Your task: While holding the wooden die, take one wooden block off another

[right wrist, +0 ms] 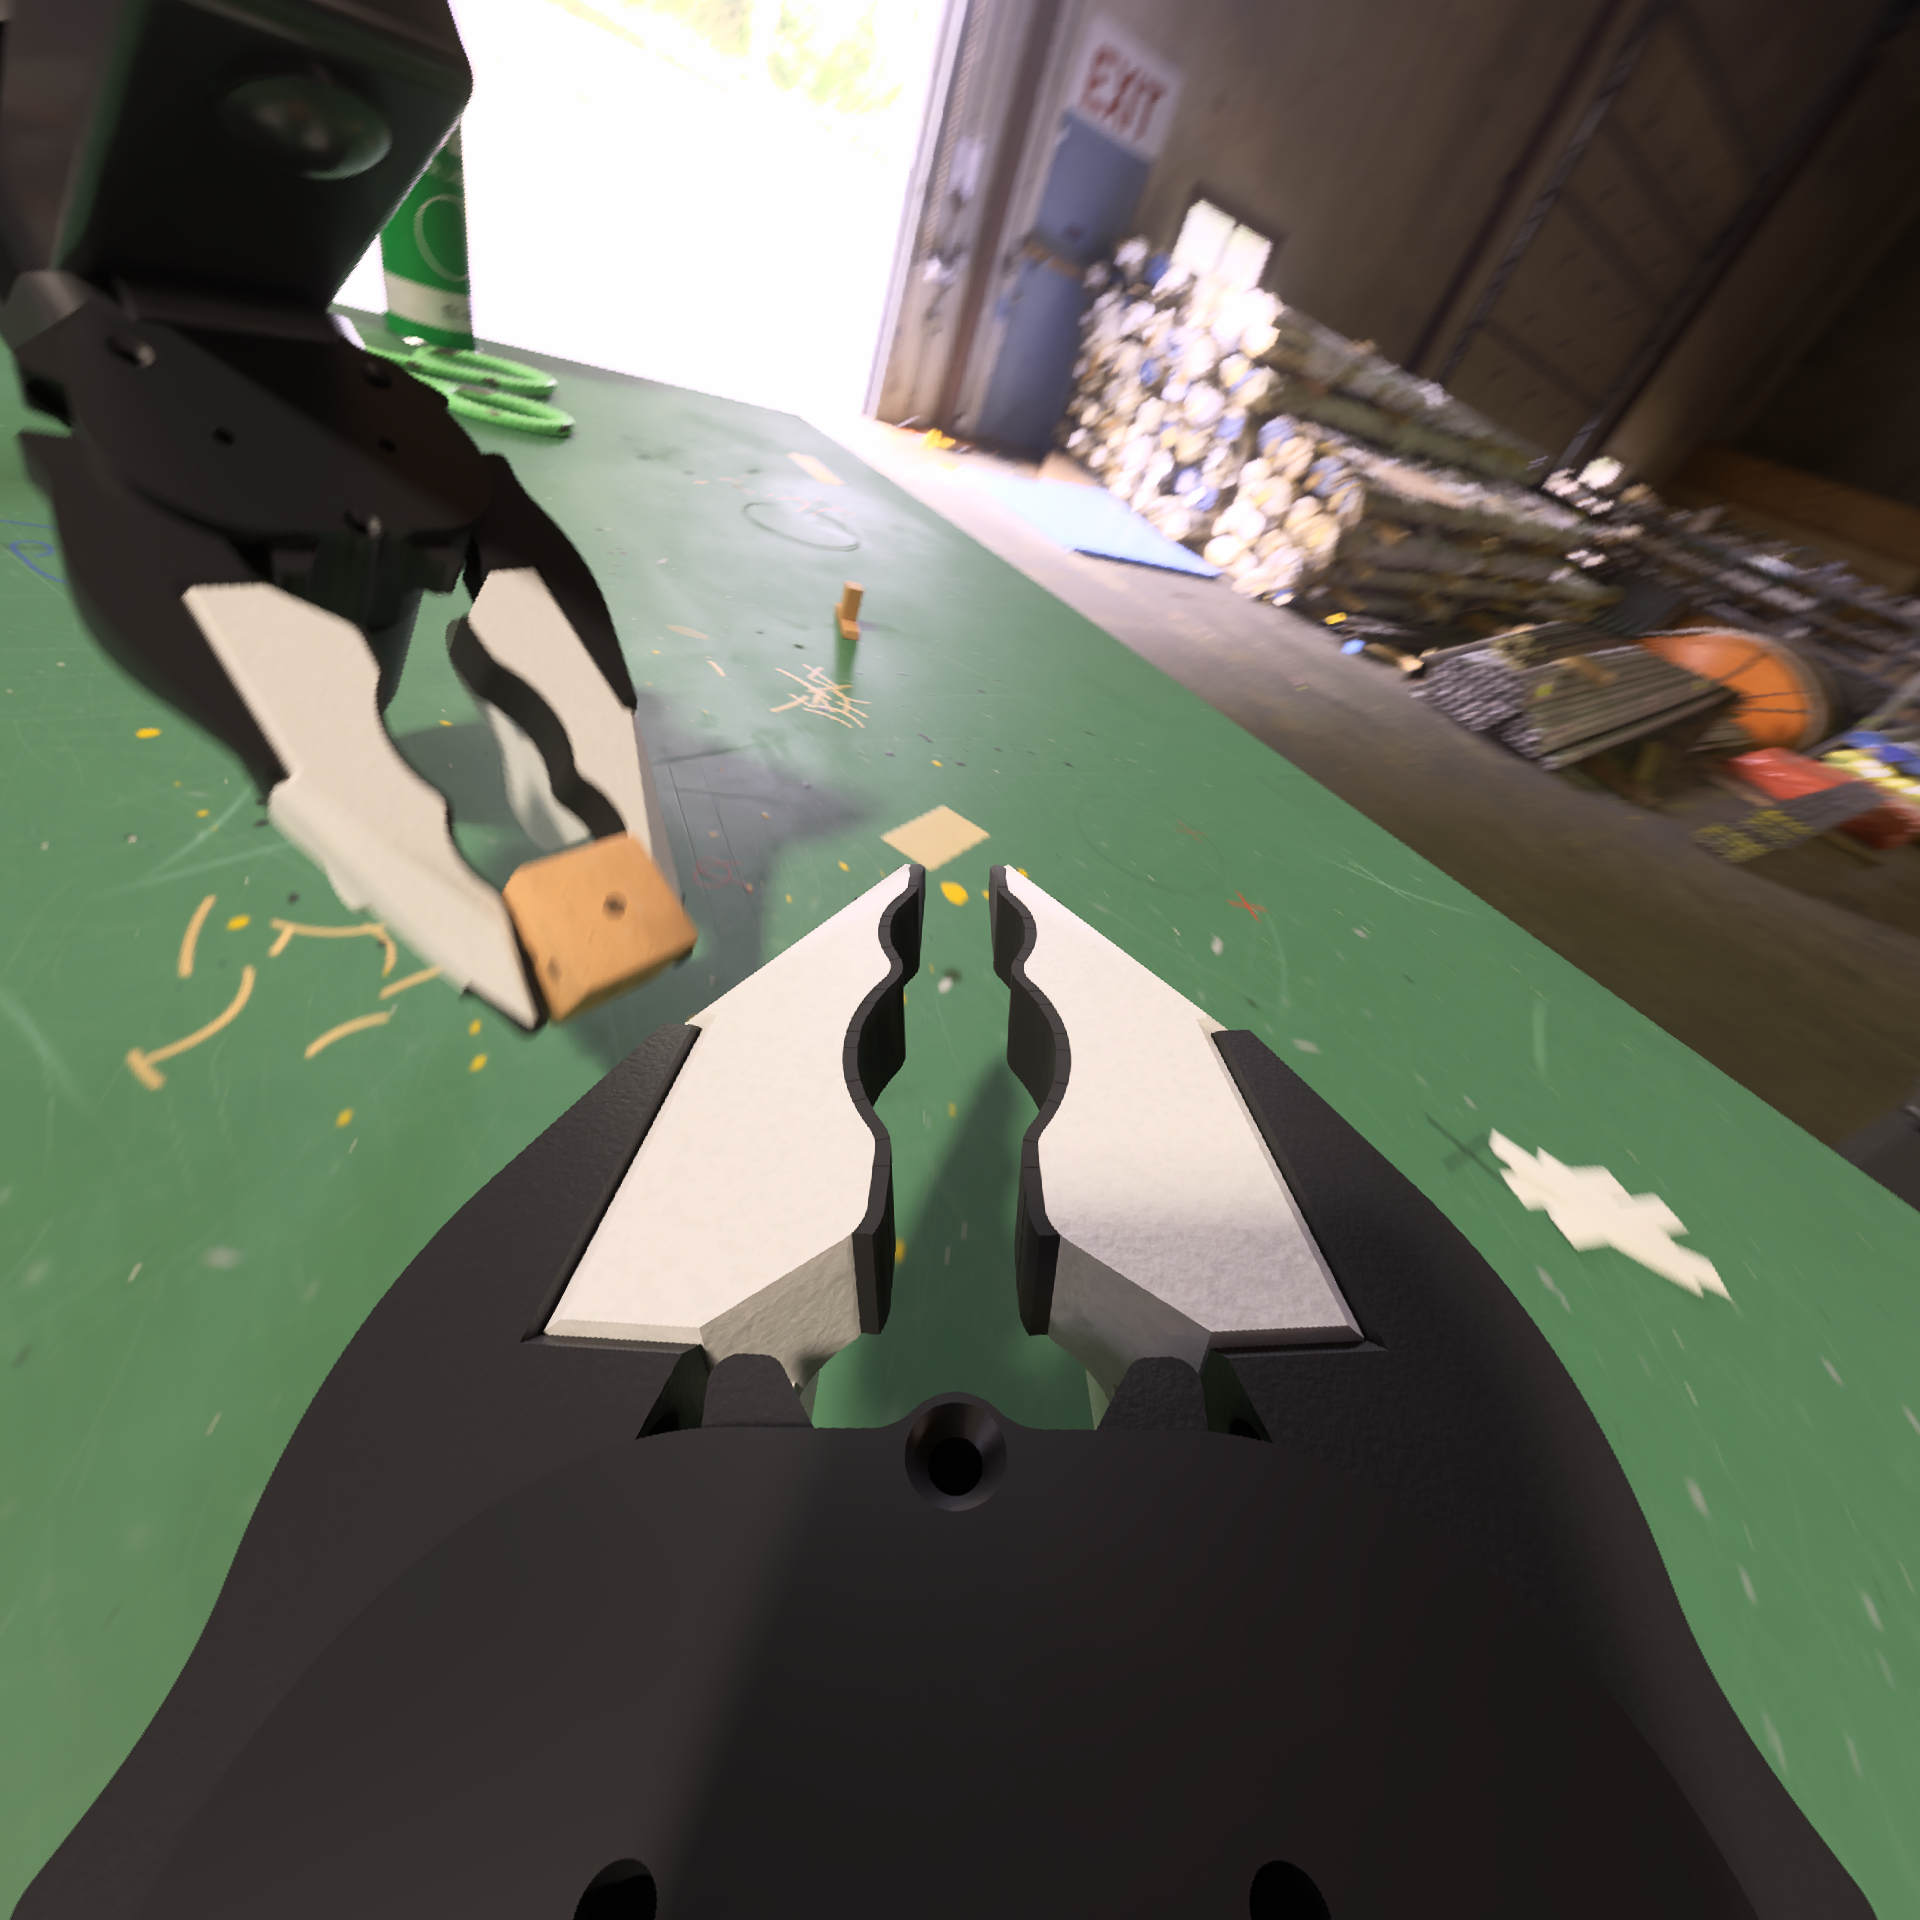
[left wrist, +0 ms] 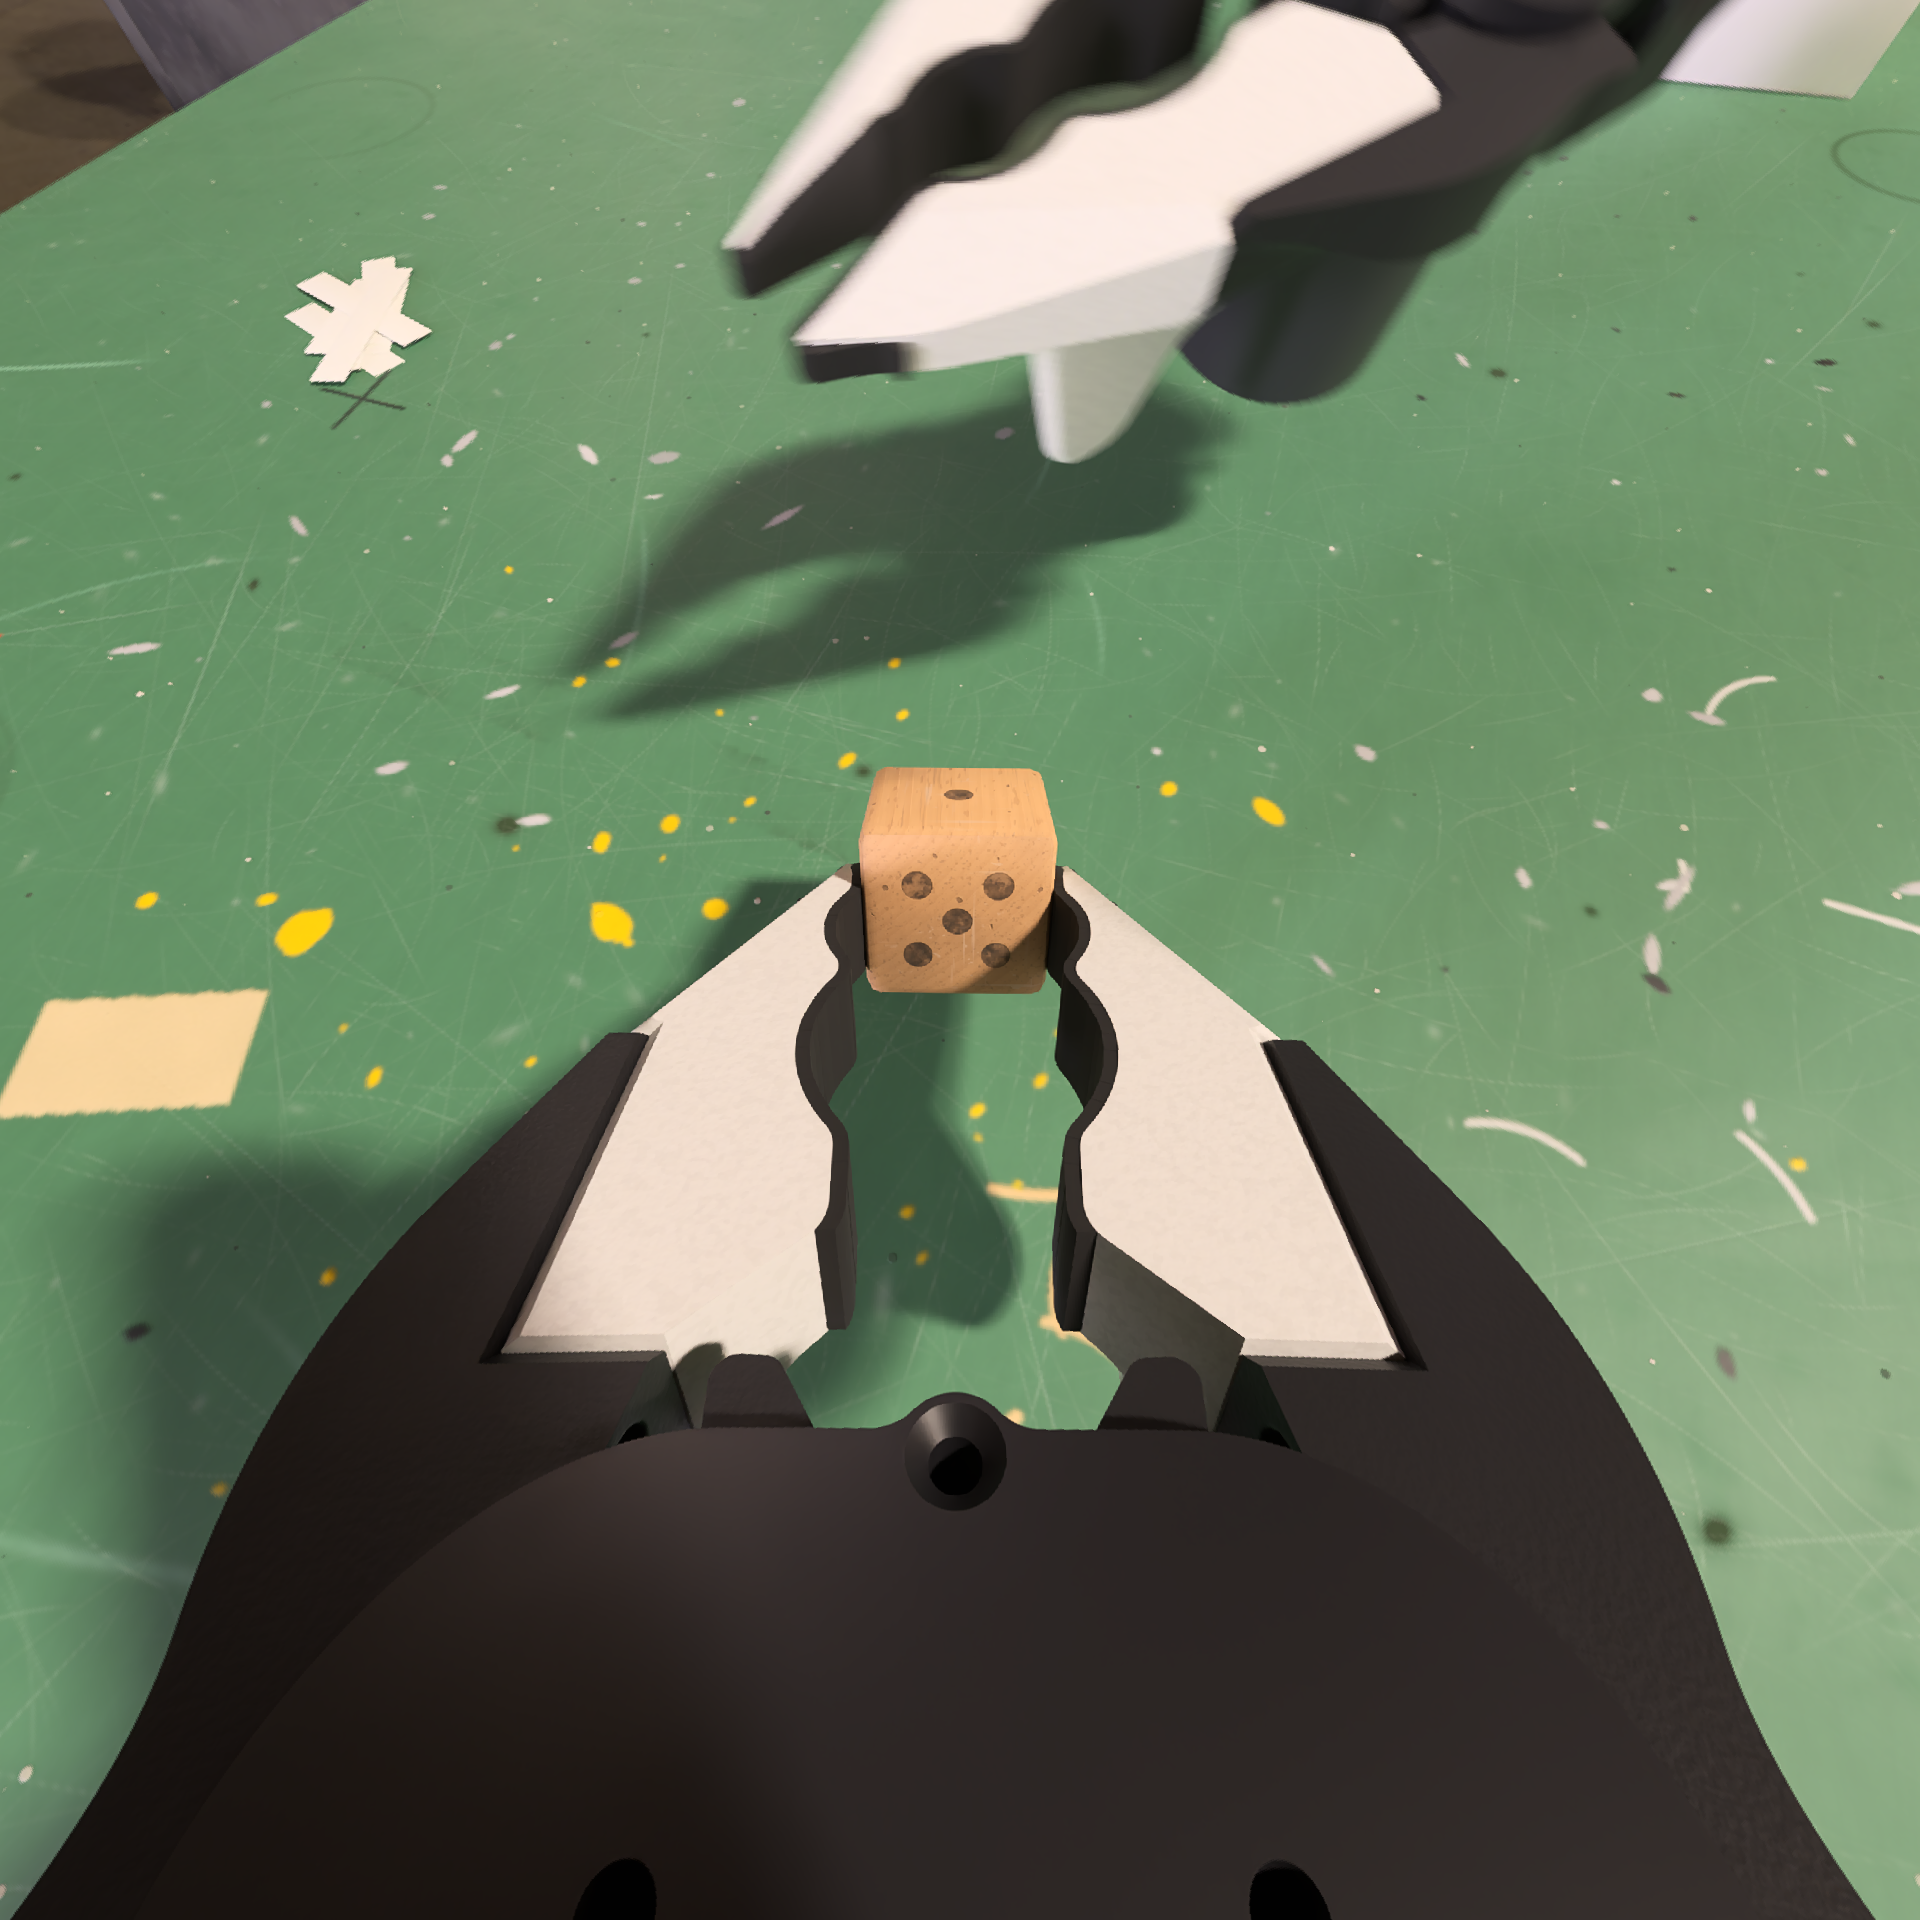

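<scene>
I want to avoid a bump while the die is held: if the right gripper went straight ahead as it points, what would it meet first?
Probably only the green table; nothing stands directly ahead of the right gripper.

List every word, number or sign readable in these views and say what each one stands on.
Sign with red letters above the blue door: lettering present, not transcribed here.
Green container at the far end of the table: white marks, too blurred to read.
Wooden die: only pips, no writing.
</scene>
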Controlling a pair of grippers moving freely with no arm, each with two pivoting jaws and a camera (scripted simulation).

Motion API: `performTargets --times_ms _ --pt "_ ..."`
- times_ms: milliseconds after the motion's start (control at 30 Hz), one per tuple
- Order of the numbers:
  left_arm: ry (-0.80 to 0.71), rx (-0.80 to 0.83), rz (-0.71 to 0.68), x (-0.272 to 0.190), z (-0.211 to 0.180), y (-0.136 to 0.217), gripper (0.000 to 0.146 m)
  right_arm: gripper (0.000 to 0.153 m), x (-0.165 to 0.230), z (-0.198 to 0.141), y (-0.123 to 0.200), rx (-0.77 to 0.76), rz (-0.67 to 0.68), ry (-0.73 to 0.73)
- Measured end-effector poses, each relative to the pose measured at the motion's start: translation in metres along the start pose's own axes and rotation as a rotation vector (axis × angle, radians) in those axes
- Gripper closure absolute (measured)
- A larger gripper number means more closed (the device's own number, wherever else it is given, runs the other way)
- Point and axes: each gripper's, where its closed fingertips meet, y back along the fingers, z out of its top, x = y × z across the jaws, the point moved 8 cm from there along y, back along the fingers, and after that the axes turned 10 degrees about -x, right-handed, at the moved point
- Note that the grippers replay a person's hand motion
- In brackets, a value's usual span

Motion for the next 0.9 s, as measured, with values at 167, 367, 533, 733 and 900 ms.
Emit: performTargets --times_ms 167,367,533,733,900 --pt "-0.006 0.0 -0.002 0.0 0.0 0.0 0.112 0.134 -0.017 0.03 -0.109 0.21 0.312 -0.154" --pt "-0.012 0.001 -0.004 -0.001 0.0 0.0 0.112 0.13 -0.029 0.04 -0.267 0.549 0.476 -0.319" --pt "-0.043 0.023 -0.006 -0.004 -0.001 -0.002 0.112 0.129 -0.001 0.032 -0.371 0.904 0.555 -0.482" --pt "-0.098 0.055 -0.003 -0.008 -0.003 -0.005 0.112 0.123 0.029 -0.002 -0.424 1.242 0.491 -0.404" --pt "-0.109 0.058 -0.003 -0.009 -0.003 -0.006 0.112 0.129 0.039 -0.02 -0.436 1.322 0.44 -0.255"
